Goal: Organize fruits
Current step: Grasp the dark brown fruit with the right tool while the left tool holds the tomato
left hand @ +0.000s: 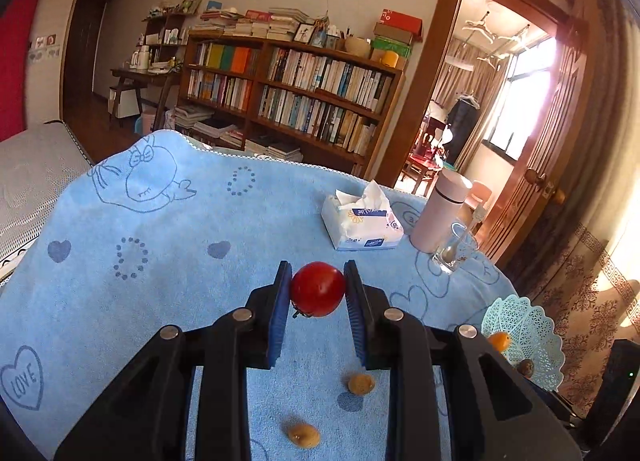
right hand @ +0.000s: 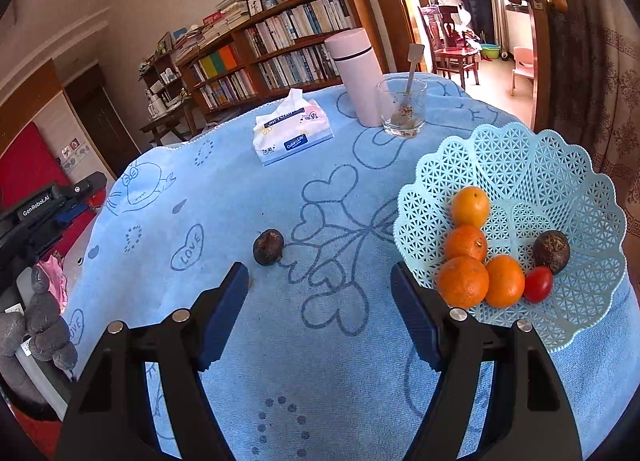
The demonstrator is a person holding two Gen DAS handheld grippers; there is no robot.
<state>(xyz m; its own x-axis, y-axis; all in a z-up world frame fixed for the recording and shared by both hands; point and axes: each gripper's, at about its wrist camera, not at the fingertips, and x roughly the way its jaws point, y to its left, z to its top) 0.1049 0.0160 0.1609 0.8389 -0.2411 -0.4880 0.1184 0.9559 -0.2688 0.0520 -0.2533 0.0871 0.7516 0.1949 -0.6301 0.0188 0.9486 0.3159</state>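
Pinched between the blue pads of the left hand-held gripper [left hand: 318, 289] is a red tomato [left hand: 318, 289], lifted clear of the blue towel [left hand: 160, 229] that covers the worktop. Below it on the towel lie two small tan fruits [left hand: 361, 384], one nearer than the other, both apart from the gripper. At the right edge of the left wrist view sits the pale blue lattice basket [left hand: 536, 325].

In the right wrist view, the right hand-held gripper [right hand: 320, 305] stands spread with nothing between its fingers, hanging over bare towel. Just right of it the basket [right hand: 560, 165] holds four oranges [right hand: 463, 281] clustered at its near left side, a small red tomato [right hand: 538, 284] touching the nearest right orange, and a dark round fruit [right hand: 551, 246] just behind that tomato. Another dark round fruit [right hand: 268, 247] lies on the towel, ahead of the gripper's left finger and well left of the basket.

Farther back stand a tissue pack [right hand: 290, 133], a pink flask [right hand: 356, 77] and a glass [right hand: 402, 107] with a spoon in it, the glass just right of the flask. At the left edge a grey-gloved hand [right hand: 38, 325] holds the other gripper's body.
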